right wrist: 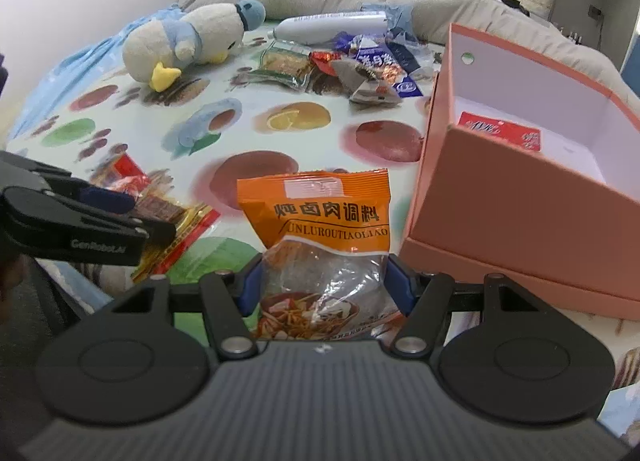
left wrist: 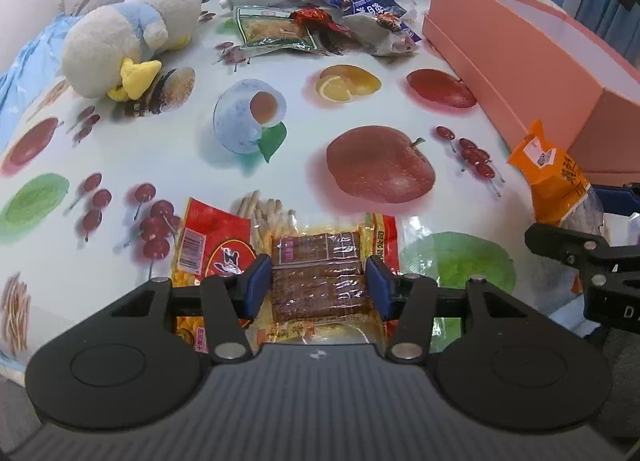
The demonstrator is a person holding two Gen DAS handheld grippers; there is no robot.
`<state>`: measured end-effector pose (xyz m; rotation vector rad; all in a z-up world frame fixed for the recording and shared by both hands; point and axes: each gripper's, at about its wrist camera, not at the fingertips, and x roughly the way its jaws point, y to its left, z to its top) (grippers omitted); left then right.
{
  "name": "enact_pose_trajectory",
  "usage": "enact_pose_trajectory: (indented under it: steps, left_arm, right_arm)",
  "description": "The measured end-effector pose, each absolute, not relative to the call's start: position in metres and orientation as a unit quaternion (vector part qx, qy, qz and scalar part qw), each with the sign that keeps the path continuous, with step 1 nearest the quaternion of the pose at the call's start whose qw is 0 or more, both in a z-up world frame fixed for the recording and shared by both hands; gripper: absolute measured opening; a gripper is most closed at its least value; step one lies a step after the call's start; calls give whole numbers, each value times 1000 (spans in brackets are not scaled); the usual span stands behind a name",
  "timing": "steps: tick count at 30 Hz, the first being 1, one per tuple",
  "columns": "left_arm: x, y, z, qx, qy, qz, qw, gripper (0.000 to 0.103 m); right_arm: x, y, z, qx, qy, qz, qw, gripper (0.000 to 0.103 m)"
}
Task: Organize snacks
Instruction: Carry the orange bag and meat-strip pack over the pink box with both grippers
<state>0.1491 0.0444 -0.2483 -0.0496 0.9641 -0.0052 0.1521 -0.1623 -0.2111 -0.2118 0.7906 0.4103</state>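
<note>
Both claws are engaged. Between the right gripper's (right wrist: 324, 287) pads an orange seasoning packet (right wrist: 320, 237) is clamped at its clear lower half, its long axis pointing straight ahead, orange end foremost; the pink box (right wrist: 520, 221), just right of it, is judged the destination. A dried-tofu snack pack (left wrist: 318, 277) lying flat is bracketed by the left gripper (left wrist: 318, 287), contact uncertain.
</note>
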Motion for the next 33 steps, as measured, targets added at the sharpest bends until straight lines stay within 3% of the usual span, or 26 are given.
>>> enact_pose_trajectory:
  steps: [14,25,33]
  left_arm:
    - [129,35,-168,-72,400,-3,914,57]
    - [118,-8,-94,-76,336,-52,937,57]
    - [120,-52,-59,-64,311,-105,943,57]
  right_arm:
    - [130,-184,-155,-71,351,194,913,65]
    - [111,-228,-89,-54,287,146,945,65]
    - [101,-272,-74,-16,268,93,959,65]
